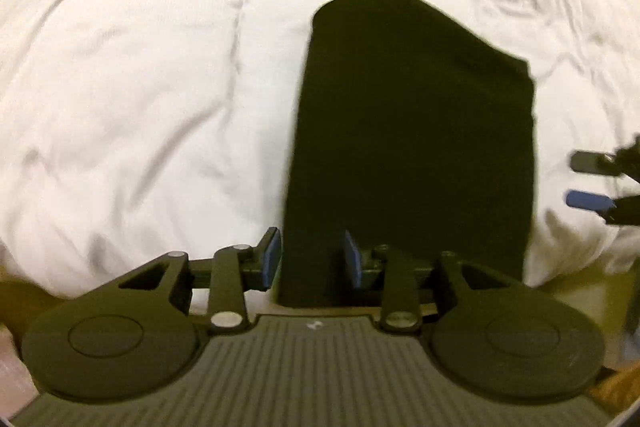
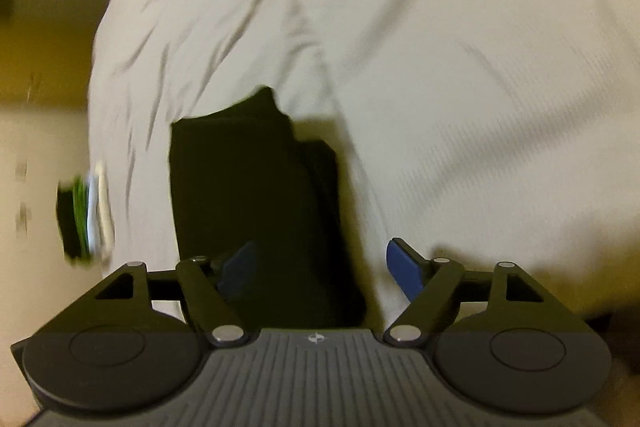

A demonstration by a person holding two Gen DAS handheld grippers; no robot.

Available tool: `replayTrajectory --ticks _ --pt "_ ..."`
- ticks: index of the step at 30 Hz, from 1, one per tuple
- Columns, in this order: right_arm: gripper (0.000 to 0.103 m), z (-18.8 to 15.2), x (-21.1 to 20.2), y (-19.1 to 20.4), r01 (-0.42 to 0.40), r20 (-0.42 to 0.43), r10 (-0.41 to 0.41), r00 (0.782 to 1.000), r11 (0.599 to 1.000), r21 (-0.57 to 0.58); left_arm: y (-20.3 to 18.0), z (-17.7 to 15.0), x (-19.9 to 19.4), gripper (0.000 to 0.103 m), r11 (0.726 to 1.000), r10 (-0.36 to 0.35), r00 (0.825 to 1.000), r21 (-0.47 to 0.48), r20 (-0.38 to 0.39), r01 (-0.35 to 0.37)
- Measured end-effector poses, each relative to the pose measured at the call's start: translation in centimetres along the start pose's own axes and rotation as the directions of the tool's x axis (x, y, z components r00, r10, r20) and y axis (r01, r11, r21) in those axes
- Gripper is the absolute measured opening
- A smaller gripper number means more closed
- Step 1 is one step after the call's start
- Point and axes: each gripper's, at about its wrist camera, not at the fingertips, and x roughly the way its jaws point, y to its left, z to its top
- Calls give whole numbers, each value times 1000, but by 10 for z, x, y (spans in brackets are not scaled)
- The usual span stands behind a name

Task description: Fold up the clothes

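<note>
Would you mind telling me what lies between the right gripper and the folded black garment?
Only bare white bedding lies between the right gripper and the black garment, as the left wrist view shows.

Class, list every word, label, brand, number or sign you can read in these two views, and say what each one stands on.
No readable text in either view.
Small pale emblem on the left tongs' ribbed body: a mark, no letters.
The same emblem on the right tongs' body: too blurred to read.

Both wrist cams look steeply down, close over the bed; both share the black garment (image 1: pixel 412 147).
</note>
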Motion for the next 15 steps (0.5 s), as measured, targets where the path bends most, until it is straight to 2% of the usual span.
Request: replayTrajectory --ticks 4,7,12,15 --pt "77 -58 -1 -7 -3 85 -9 996 990 138 13 14 13 39 995 -10 999 101 -41 14" --pt "77 -82 0 -9 18 105 -38 994 983 184 17 21 20 41 993 -19 998 112 -59 25" --pt "83 -91 2 -11 29 154 -61 986 979 202 18 37 38 46 993 -40 997 111 -71 48" --pt "86 -84 7 -11 15 168 -45 985 984 179 28 44 42 50 992 -90 994 81 -61 95"
